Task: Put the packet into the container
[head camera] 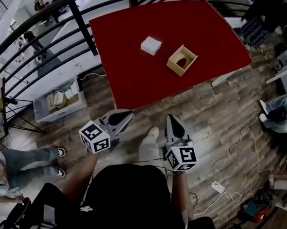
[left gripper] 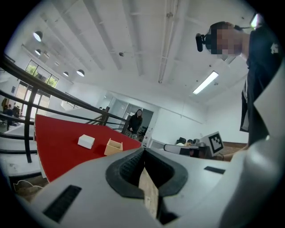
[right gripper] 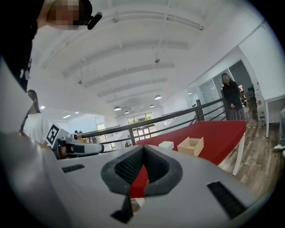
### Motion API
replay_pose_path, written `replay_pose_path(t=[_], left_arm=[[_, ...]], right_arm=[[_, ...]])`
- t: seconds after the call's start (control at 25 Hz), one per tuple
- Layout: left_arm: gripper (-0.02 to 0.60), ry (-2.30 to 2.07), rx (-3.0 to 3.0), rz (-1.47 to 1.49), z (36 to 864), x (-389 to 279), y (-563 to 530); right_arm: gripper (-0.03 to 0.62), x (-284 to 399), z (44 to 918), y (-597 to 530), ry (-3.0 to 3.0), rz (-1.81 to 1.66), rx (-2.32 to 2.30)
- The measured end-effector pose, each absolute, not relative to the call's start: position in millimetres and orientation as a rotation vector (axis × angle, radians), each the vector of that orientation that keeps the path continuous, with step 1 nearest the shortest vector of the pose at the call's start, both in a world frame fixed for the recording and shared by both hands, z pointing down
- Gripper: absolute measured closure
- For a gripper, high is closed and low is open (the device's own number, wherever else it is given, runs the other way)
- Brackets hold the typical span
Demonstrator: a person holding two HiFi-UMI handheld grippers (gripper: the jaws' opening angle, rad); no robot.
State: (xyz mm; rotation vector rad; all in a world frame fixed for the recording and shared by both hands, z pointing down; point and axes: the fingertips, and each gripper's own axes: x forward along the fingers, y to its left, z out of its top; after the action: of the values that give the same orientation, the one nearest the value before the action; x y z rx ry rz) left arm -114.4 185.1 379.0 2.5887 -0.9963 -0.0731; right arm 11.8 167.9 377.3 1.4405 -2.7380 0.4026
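Note:
The white packet (head camera: 151,45) lies on the red table (head camera: 132,79), just left of the open wooden container (head camera: 182,60), with a small gap between them. Both grippers hang low near the person's body, over the wooden floor and short of the table's near corner. My left gripper (head camera: 125,115) and right gripper (head camera: 171,119) are both shut and hold nothing. Past the closed tips of the left gripper (left gripper: 143,150) I see the packet (left gripper: 86,141) and container (left gripper: 113,147) far ahead. The right gripper (right gripper: 142,148) also points toward the packet (right gripper: 166,144) and container (right gripper: 190,145).
A black railing (head camera: 82,23) runs along the table's left and far sides. A white bin with clutter (head camera: 59,101) stands at the left. Cables and a power adapter (head camera: 217,187) lie on the floor to the right. People sit at the right (head camera: 283,115), and another stands beyond the table (right gripper: 231,95).

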Motion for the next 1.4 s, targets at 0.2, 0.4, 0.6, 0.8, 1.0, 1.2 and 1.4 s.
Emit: replay_pose_path(t=[0.2,0.4,0.6,0.8,1.0,1.2,1.4], left_arm=[[0.572,-1.034,2.581,-0.079,366,-93,91],[0.572,-1.070,2.550,-0.060,367,-77,21],[0.572,-1.111,2.504,-0.009,385,-66,-24],[0.572,-1.198,2.464,0.041,399,-68,-68],[0.545,-1.295,2.393,0.098,422,-81,-117],[0.332,-1.348,2.287,0.200,467,-100,-174],[0.157,-1.444,2.179,0.336,520,-131,-237]], right_arm=[[0.573,37,370,80,-2.753,0.418,1.400],[0.574,55,372,8,-2.765,0.441,1.352],[0.573,67,383,-39,-2.763,0.482,1.324],[0.574,76,389,-75,-2.756,0.504,1.342],[0.573,79,400,-99,-2.724,0.531,1.367],[0.573,79,417,-124,-2.671,0.580,1.391],[0.574,66,428,-144,-2.627,0.579,1.396]])
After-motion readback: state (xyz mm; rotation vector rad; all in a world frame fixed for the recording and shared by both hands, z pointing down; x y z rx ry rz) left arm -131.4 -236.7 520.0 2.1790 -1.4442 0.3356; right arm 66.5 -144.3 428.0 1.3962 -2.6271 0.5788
